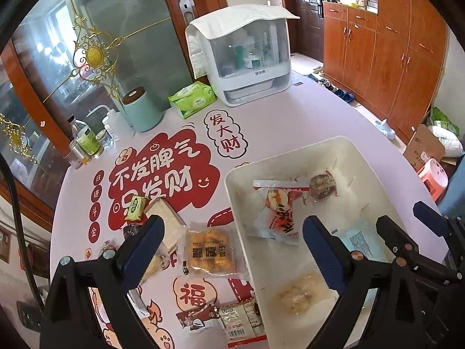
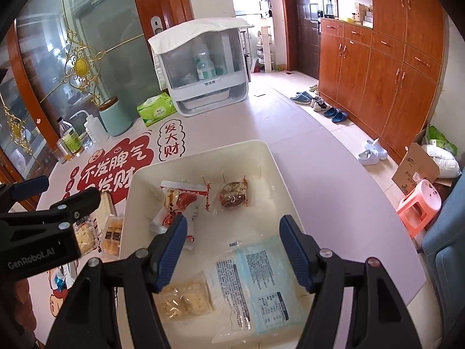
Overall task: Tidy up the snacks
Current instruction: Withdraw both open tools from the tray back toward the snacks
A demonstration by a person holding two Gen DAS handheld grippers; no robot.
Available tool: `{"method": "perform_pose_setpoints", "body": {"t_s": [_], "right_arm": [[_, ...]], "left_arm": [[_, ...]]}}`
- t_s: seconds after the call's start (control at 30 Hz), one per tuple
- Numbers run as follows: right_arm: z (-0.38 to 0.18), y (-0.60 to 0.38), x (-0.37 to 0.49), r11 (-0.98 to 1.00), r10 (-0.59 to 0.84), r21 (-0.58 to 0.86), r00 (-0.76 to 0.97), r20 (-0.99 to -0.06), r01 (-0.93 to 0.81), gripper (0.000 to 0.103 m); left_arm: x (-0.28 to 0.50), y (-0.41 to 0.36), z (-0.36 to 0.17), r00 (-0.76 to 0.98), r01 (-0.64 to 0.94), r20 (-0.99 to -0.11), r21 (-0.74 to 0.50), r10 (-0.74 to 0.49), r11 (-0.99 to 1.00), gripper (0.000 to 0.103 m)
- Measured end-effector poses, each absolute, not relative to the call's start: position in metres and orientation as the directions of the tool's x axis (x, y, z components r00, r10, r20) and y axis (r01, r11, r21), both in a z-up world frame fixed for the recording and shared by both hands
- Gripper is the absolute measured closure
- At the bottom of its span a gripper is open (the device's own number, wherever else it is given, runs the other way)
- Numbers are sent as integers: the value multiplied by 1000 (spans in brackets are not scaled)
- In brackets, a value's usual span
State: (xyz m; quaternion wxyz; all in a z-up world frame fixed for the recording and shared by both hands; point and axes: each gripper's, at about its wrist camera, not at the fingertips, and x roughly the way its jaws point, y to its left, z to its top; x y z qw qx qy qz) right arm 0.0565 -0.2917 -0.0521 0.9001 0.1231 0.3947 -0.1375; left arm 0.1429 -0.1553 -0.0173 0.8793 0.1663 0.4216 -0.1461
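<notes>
A white tray (image 2: 271, 157) on the table holds a red-and-white packet (image 2: 177, 203), a brown snack in clear wrap (image 2: 232, 196), a pale pastry (image 2: 183, 299) and a light blue packet (image 2: 261, 279). My right gripper (image 2: 232, 224) hovers open over the tray, above the blue packet, with nothing between its fingers. My left gripper (image 1: 232, 224) stands open across the tray's left rim (image 1: 232, 180), above a yellow biscuit packet (image 1: 210, 251) lying on the table. Loose beside it are a small green-yellow packet (image 1: 135, 208), a beige packet (image 1: 165, 221), a red packet (image 1: 197, 318) and a white barcode packet (image 1: 244, 320).
At the back of the table stand a white cloth-covered cabinet (image 1: 250, 67), a green tissue pack (image 1: 191, 100), a teal canister (image 1: 141, 110) and bottles (image 1: 87, 139). A glass door runs along the left. A pink stool (image 1: 434, 179) sits on the floor to the right.
</notes>
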Motion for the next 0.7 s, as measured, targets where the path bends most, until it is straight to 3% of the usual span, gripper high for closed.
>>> {"method": "perform_pose_setpoints", "body": {"t_s": [0.7], "right_arm": [[-51, -241, 43, 946, -138, 89, 633, -762, 313, 36]], "left_arm": [[113, -65, -26, 576, 335, -813, 137, -88, 932, 7]]}}
